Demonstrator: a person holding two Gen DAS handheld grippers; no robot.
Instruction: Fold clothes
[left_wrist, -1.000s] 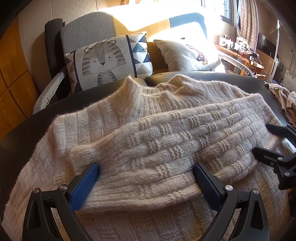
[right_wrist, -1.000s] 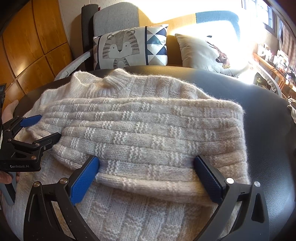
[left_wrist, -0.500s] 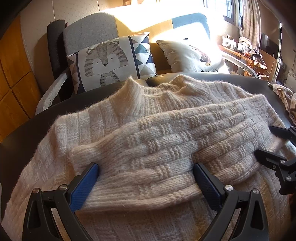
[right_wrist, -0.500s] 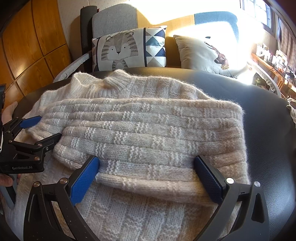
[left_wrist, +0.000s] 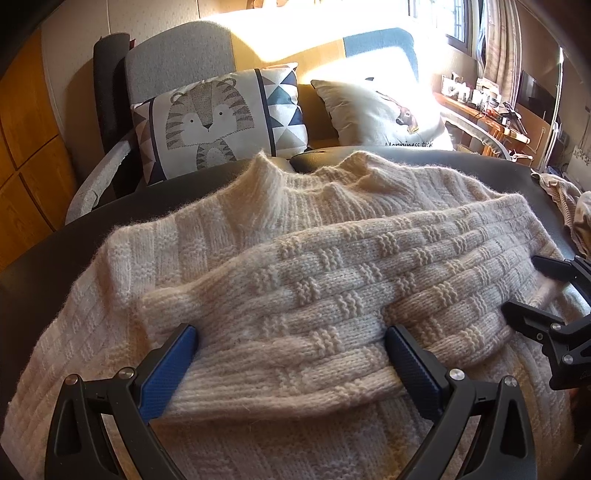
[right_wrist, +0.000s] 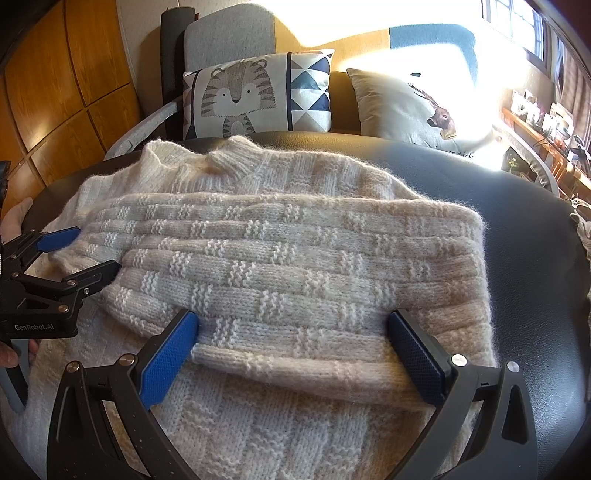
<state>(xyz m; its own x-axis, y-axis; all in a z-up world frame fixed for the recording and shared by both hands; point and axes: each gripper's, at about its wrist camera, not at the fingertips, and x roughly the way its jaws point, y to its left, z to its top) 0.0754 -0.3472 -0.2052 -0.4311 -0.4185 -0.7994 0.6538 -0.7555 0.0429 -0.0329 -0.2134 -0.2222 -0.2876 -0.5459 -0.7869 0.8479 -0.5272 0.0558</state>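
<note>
Cream sweater (right_wrist: 280, 266); only right wrist view shows hand (right_wrist: 14, 218).

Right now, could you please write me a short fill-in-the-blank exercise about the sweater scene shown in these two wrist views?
1. The cream knitted sweater lies on a ____ padded surface.
2. The cushion behind the collar shows a cartoon ____.
3. A sleeve is folded ____ the body of the garment.
4. The jaws of both the left tool and the right tool stand ____.

Missing words: black; tiger; across; open
</note>
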